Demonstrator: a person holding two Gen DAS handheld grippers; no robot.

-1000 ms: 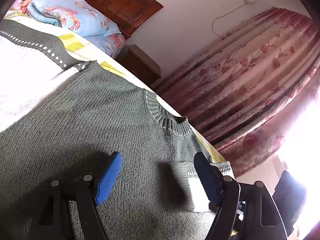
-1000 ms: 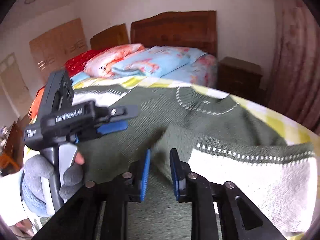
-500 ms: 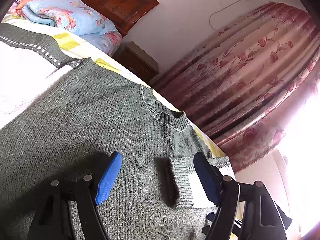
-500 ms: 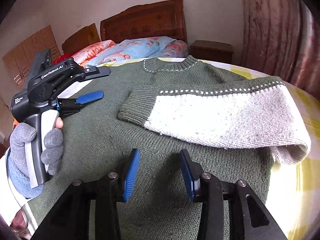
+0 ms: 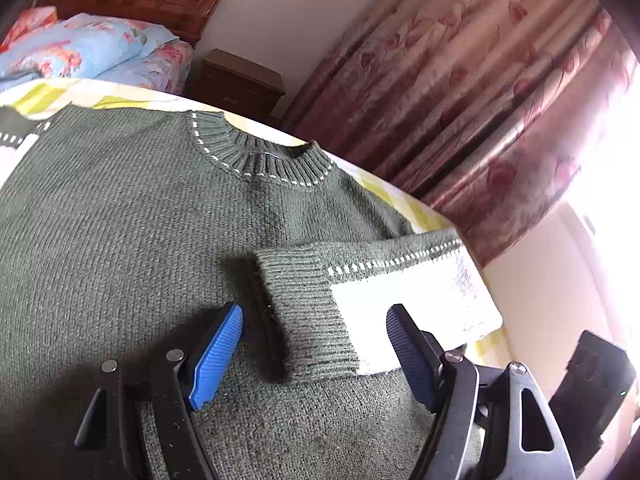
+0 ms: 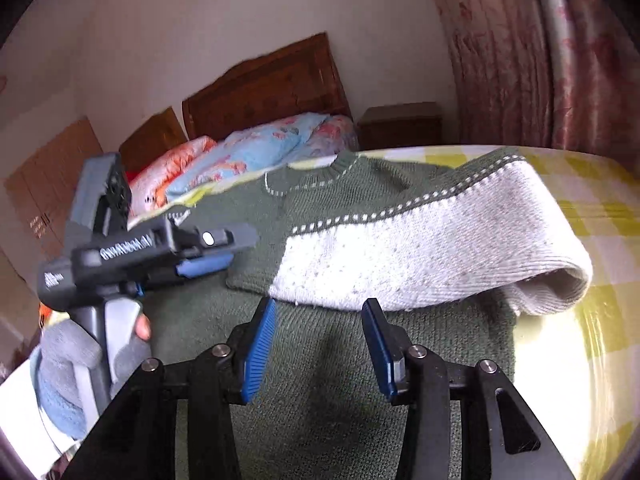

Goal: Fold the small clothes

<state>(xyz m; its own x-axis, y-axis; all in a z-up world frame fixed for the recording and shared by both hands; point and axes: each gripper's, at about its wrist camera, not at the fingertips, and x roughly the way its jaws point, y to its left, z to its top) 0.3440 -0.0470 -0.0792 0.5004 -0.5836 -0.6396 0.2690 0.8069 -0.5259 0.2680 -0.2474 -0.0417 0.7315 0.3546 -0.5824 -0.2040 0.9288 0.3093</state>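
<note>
A dark green knit sweater [image 5: 132, 216] lies flat on a yellow checked bedsheet [image 6: 592, 208], neck away from me. Its green and white sleeve [image 5: 384, 292] is folded across the body, cuff [image 5: 308, 312] toward the middle; it also shows in the right wrist view [image 6: 420, 248]. My left gripper [image 5: 316, 348] is open, hovering just above the cuff, holding nothing. My right gripper [image 6: 318, 344] is open and empty above the sweater's lower body [image 6: 320, 392], just short of the sleeve. The left gripper also shows in the right wrist view [image 6: 208, 256].
Folded floral quilts [image 6: 260, 148] lie by a wooden headboard [image 6: 272, 84]. A dark nightstand [image 5: 236, 80] and red floral curtains [image 5: 460, 80] stand past the bed's edge. A dark object [image 5: 592, 384] sits at the right.
My right gripper let go of the sleeve cuff, opened and pulled back. The sleeve now rests folded on the body. My left gripper moved right, over the cuff.
</note>
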